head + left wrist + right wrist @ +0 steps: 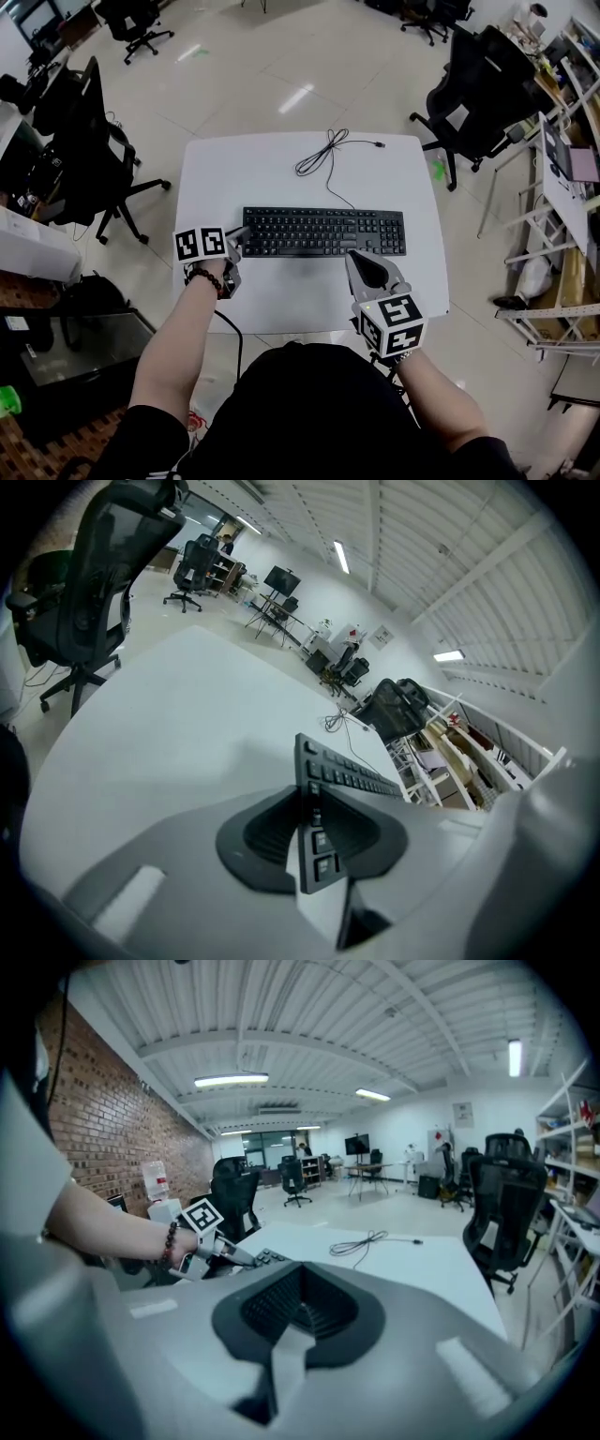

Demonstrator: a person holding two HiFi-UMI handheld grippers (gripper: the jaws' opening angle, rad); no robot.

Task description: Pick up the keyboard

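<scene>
Desk setup: white rounded table with the flat black keyboard lying across its middle, long axis running left to right in front of the person. Its left end is pinched between the jaws of the left gripper. The right gripper, jaws together on nothing, sits at the front edge right of centre, so any lift probably hinges on that left-end grip.

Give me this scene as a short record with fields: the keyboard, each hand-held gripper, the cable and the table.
keyboard: black, lying lengthwise across the middle of the table
table: white, with a rounded outline
left hand-held gripper: at the keyboard's left end, jaws closed on its edge
right hand-held gripper: at the keyboard's near edge, right of middle; jaws together, nothing seen between them
cable: black, loosely coiled behind the keyboard, plug end lying free on the table
task state: keyboard gripped at one end; no lift apparent
</scene>
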